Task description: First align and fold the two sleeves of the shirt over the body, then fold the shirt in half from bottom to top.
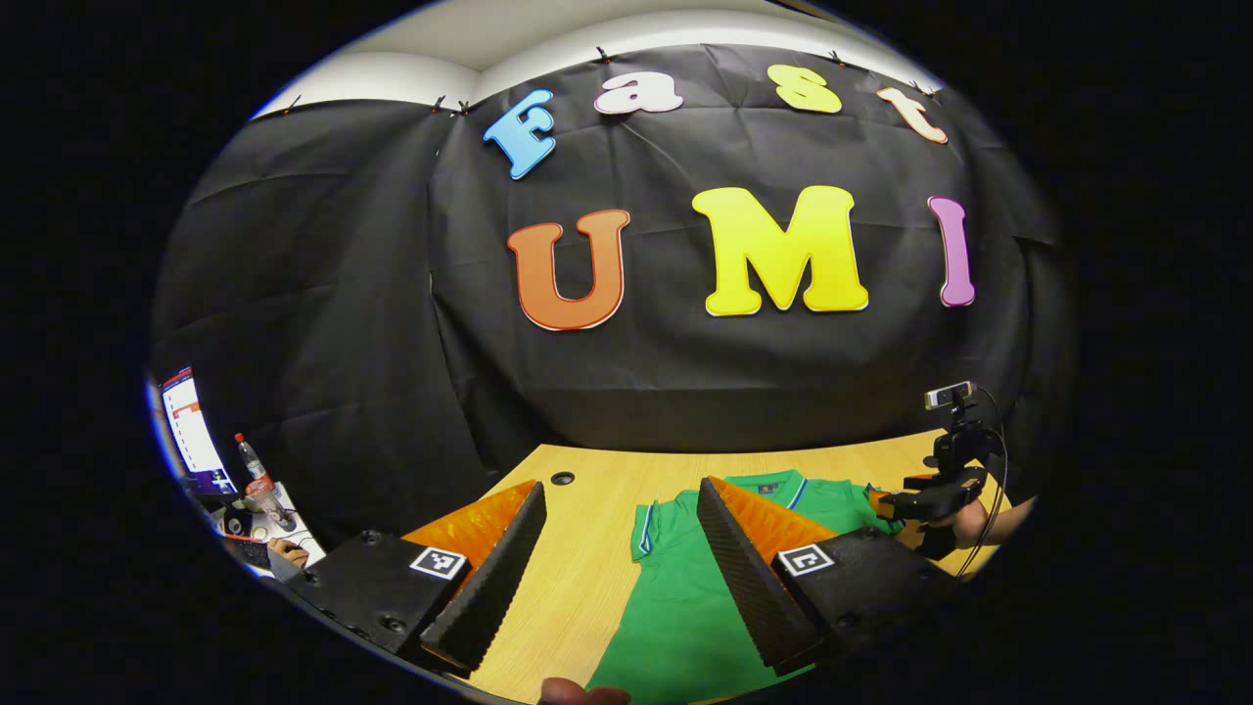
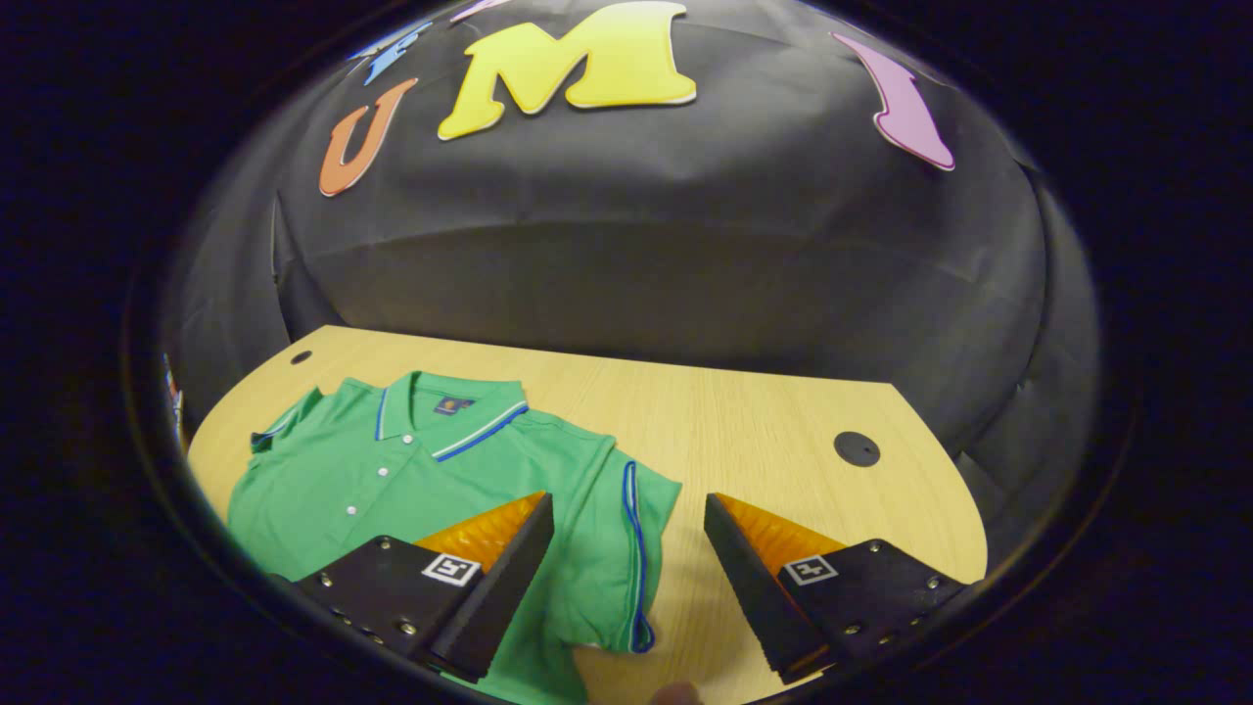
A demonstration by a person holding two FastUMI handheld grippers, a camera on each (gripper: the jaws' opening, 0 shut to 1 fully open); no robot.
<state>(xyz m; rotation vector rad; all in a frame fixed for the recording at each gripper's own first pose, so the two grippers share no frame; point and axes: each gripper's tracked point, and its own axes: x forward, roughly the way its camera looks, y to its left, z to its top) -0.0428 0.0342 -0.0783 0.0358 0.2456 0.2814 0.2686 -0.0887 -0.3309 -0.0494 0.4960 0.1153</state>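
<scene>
While the green shirt (image 2: 411,480) lies flat and face up on the tabletop (image 2: 744,421), we judge that we are at the opening step: neither sleeve is folded over the body yet. In the right gripper view our right claw (image 2: 626,558) hangs wide open and empty above the right sleeve (image 2: 626,529), whose trimmed hem sits between the fingers toward 6 o'clock. In the left gripper view our left claw (image 1: 622,548) is equally wide apart, holding nothing, with the left sleeve (image 1: 654,534) just ahead between its fingers. The next move, as we read it, calls for each claw to drop onto its sleeve edge, pinch it, and carry it inward across the chest. The collar (image 2: 445,416) points to 12 o'clock, toward the booth wall; the long axis runs from there back to 6 o'clock, hem nearest us.
</scene>
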